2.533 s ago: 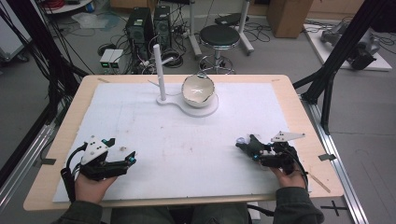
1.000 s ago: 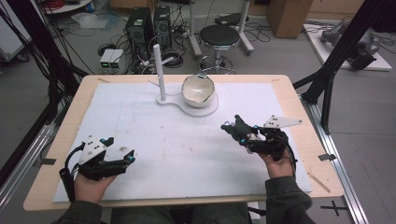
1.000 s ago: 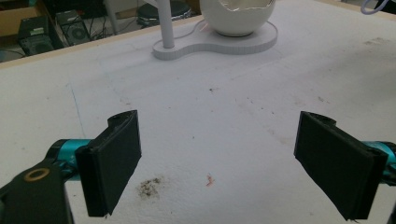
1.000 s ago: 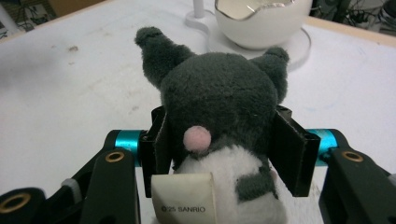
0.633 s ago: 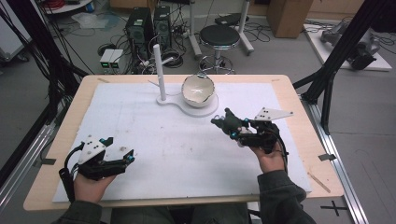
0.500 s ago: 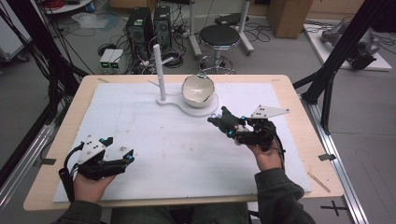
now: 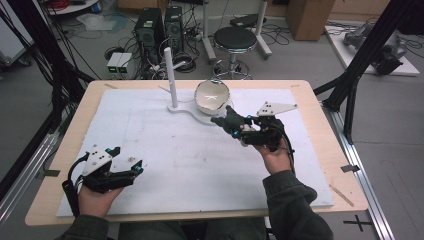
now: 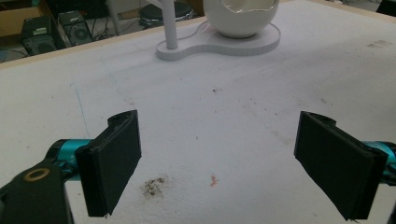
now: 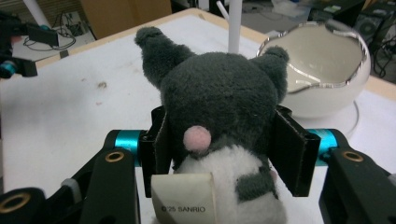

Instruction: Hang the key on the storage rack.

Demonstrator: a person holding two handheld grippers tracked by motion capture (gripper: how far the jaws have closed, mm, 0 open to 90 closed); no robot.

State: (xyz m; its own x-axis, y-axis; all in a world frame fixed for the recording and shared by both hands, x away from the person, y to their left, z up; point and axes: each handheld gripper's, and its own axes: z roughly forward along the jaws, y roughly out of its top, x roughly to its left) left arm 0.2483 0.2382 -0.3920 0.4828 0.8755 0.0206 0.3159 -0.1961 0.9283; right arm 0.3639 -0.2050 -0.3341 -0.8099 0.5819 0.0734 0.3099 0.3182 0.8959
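Note:
My right gripper (image 7: pixel 235 126) is shut on a small dark grey plush toy (image 9: pixel 215 98) with two ears, a pink dot and a white tagged bottom; the toy (image 7: pixel 229 119) hangs above the mat just in front of the white egg-shaped bowl (image 7: pixel 212 96). The bowl (image 9: pixel 322 74) has a jagged open top and sits on a white base with an upright white post (image 7: pixel 172 77). My left gripper (image 7: pixel 131 172) rests at the near left of the mat, open, nothing between its black pads (image 8: pixel 114 158). In the left gripper view the bowl (image 8: pixel 240 18) and its base stand far ahead.
A white mat (image 7: pixel 165 155) covers the wooden table (image 7: pixel 320 105). Black frame legs stand at the table's left and right sides. On the floor behind are computer cases, a stool and cables.
My right hand has carried the plush toy from the near right of the mat up and leftward toward the egg-shaped bowl. The left hand has stayed put.

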